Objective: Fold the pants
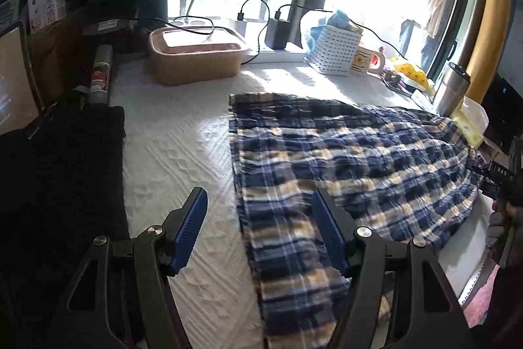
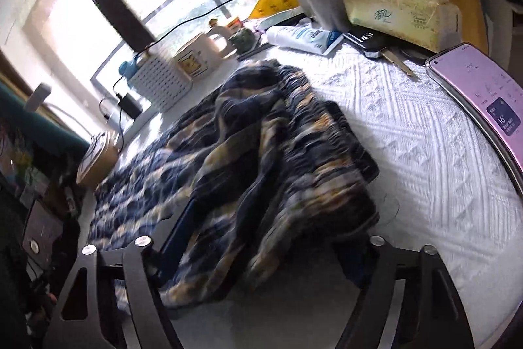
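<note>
Two grippers flank the plaid pants (image 1: 343,152) on the white table (image 1: 176,152): left gripper (image 1: 260,233) spread wide over the leg edge, right gripper (image 2: 261,237) straddling the bunched waistband, grip unclear.

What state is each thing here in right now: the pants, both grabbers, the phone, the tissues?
Plaid pants: spread on the white cover, waistband end bunched up.
Left gripper: open, empty, over the pants' edge.
Right gripper: fingers spread wide, pants bunched between them.
Phone: screen lit.
Tissue pack: open, one tissue sticking out.
Takeout box: lid on.
</note>
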Action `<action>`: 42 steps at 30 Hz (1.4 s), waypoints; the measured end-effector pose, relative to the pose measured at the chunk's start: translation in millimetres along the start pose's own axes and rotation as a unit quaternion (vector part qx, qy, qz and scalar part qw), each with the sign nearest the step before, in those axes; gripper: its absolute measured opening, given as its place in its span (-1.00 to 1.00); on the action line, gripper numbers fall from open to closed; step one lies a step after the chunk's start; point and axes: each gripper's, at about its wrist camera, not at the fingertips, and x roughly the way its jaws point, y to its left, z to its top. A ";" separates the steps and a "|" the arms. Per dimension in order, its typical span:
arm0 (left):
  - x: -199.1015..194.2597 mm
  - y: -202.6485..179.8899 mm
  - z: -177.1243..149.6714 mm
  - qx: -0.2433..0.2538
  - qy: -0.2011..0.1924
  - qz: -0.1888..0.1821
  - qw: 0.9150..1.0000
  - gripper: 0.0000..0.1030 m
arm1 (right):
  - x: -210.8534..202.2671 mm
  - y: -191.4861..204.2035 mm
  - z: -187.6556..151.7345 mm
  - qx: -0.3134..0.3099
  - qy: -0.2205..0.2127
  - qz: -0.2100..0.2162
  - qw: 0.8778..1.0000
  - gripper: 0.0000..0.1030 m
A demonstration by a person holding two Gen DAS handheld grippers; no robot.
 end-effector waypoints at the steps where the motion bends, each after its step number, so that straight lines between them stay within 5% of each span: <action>1: 1.8 1.4 0.5 -0.001 0.000 -0.001 1.000 0.29 | 1.0 -2.1 2.0 0.006 -0.002 -0.002 1.000 0.29; 5: 9.0 3.5 2.6 -0.002 0.004 -0.006 1.000 0.29 | 6.5 -10.2 10.7 0.028 -0.006 0.000 1.000 0.11; 10: 11.0 2.0 5.5 0.017 0.003 -0.002 1.000 0.29 | 12.8 -11.1 15.4 0.029 -0.015 -0.003 0.999 -0.49; 13: 7.4 4.2 8.1 0.017 -0.003 -0.004 1.000 0.29 | 11.3 -6.8 17.8 0.030 -0.026 -0.002 0.999 -0.64; 21: -2.5 11.3 6.5 0.008 -0.013 -0.018 1.000 0.29 | -18.8 44.4 40.3 -0.035 -0.085 -0.004 0.996 -0.72; 29: -14.3 25.2 -1.1 -0.011 -0.023 -0.030 0.999 0.29 | -28.8 144.5 46.7 -0.148 -0.111 0.033 0.982 -0.77; 35: -27.3 37.1 -1.7 -0.021 -0.036 -0.034 0.999 0.29 | -5.7 236.1 10.8 -0.227 -0.079 0.093 0.966 -0.80; 42: -43.5 57.4 -7.5 -0.047 -0.047 -0.028 0.997 0.29 | 58.9 323.8 -68.1 -0.300 0.018 0.146 0.943 -0.80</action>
